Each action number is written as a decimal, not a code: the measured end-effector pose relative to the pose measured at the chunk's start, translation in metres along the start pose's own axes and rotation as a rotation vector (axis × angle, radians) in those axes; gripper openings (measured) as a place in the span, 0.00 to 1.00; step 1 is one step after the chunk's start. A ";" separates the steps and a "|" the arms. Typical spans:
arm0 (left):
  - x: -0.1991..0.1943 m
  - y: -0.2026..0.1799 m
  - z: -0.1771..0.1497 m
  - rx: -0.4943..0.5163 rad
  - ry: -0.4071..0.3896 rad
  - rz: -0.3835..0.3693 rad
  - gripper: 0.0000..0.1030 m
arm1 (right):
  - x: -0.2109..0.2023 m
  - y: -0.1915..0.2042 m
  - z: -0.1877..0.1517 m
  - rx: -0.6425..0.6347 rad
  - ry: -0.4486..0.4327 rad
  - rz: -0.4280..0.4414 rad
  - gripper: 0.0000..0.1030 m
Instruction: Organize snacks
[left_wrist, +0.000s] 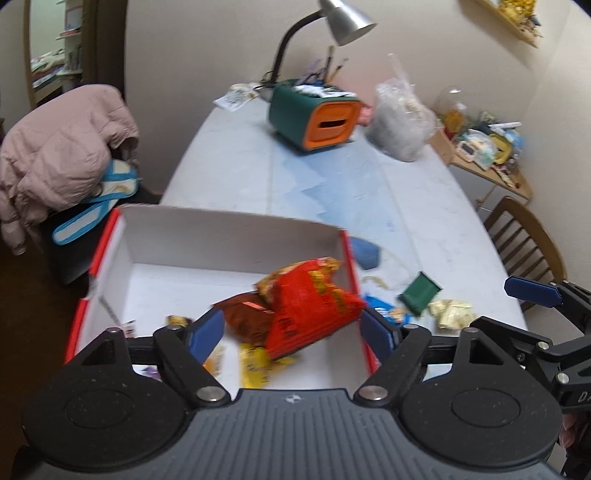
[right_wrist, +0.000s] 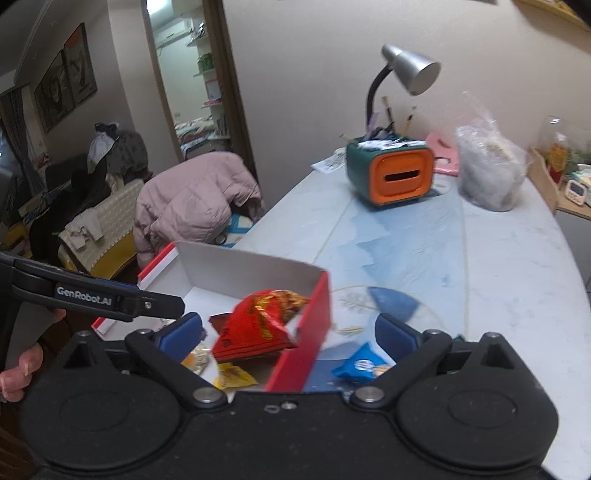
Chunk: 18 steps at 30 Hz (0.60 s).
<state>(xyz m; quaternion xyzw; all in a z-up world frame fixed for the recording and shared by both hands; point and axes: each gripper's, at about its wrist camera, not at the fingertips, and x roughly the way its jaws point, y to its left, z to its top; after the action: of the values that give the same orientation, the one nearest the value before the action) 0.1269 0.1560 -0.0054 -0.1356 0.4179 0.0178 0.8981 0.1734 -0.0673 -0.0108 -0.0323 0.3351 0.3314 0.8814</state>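
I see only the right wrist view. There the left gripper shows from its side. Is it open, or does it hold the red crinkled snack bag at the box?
Observer: Open. In the left wrist view the left gripper has its blue pads wide apart, with the red crinkled snack bag between them, unpinched, inside the red-sided cardboard box.
Operator: Which snacks lie outside, besides the blue plastic packet?
Observer: A dark green flat packet lies on the white marble-look table.
Operator: Anything more?
Observer: A crumpled pale yellow wrapper, just right of the green one.
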 end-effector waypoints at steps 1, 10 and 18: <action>0.001 -0.006 0.000 0.005 -0.005 -0.007 0.83 | -0.004 -0.006 -0.002 0.006 -0.004 -0.010 1.00; 0.024 -0.062 -0.011 0.010 0.007 -0.060 0.85 | -0.034 -0.069 -0.024 0.048 -0.001 -0.082 1.00; 0.058 -0.117 -0.034 0.006 0.060 -0.047 0.92 | -0.047 -0.128 -0.048 0.052 0.044 -0.116 1.00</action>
<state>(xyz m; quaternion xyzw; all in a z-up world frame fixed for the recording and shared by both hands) 0.1561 0.0303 -0.0432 -0.1432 0.4416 -0.0089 0.8857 0.1979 -0.2071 -0.0401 -0.0361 0.3606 0.2702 0.8920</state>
